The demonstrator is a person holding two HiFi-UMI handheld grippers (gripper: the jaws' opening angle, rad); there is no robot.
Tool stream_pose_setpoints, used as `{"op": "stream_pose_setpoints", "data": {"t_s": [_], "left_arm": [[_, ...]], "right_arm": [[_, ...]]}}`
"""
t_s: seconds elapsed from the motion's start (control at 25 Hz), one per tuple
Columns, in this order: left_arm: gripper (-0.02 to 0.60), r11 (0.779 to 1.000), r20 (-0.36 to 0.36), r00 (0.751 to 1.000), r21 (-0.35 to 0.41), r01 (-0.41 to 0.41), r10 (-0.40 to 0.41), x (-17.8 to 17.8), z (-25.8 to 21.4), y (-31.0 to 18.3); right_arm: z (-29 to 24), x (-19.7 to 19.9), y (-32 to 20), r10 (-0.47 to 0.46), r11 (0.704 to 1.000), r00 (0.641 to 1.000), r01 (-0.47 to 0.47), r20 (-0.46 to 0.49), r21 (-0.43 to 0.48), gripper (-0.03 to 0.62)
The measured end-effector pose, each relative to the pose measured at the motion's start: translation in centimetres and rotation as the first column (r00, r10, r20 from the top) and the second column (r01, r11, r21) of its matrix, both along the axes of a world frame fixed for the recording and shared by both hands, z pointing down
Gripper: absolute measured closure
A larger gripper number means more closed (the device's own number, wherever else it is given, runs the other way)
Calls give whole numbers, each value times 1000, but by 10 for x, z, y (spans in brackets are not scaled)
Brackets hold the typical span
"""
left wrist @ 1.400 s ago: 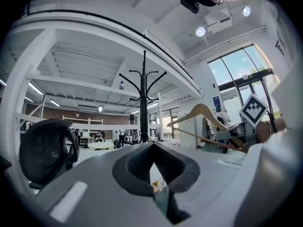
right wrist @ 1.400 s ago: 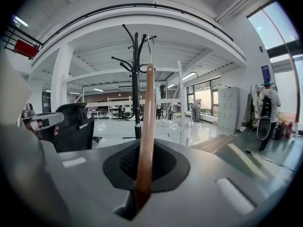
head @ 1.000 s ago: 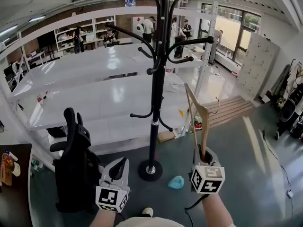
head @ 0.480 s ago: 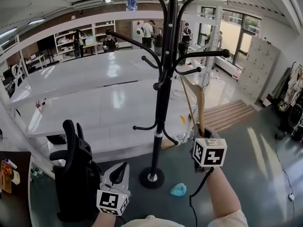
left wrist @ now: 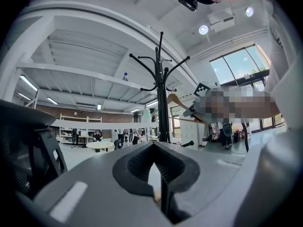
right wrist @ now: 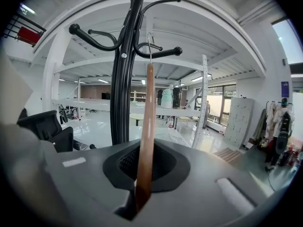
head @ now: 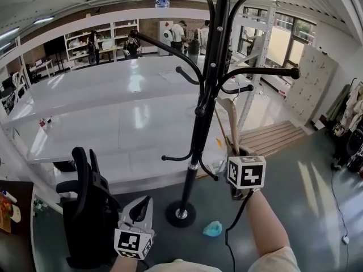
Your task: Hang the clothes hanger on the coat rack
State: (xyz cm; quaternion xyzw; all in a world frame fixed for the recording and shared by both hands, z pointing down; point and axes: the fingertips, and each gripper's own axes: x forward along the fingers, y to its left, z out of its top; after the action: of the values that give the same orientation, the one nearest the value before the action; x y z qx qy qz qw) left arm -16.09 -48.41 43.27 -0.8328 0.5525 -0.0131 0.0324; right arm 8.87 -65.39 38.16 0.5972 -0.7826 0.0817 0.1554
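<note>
the right gripper (right wrist: 142, 200) pinches the hanger (right wrist: 147, 117) in its fingers. the hanger stands straight up, its hook right beside an arm of the coat rack (right wrist: 125, 79). the left gripper (head: 142, 207) is low by the rack, fingers closed and empty.

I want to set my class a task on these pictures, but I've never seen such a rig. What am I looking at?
No robot: a person holds a two-jaw tool in each hand. One picture comes from a camera on the person's head, looking down; the other two from cameras riding on the tools. The right tool is shut on a wooden clothes hanger, held up beside the black coat rack; its metal hook is close to a rack arm, not clearly on it. The left tool hangs low, shut, holding nothing. A black office chair stands on the floor.
</note>
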Motion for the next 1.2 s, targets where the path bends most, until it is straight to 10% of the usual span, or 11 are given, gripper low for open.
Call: {"op": "stream_pose_setpoints", "data": {"t_s": [0.72,1.0,1.2], "left_arm": [[581,999,11,1000,-44,-3,4,-1,18,4],[581,1000,16,1000,-30,-4,5,2,10,15],[581,1000,7,1000,-17,-11,11,9,4,24]], "right_arm": [[31,-4,-4,11,998,1000,-9,24,-69,559],[6,-8,12,-31,997,994,24,105,67,321],[-24,3,44,-28,989,990,6,140,149,306]]}}
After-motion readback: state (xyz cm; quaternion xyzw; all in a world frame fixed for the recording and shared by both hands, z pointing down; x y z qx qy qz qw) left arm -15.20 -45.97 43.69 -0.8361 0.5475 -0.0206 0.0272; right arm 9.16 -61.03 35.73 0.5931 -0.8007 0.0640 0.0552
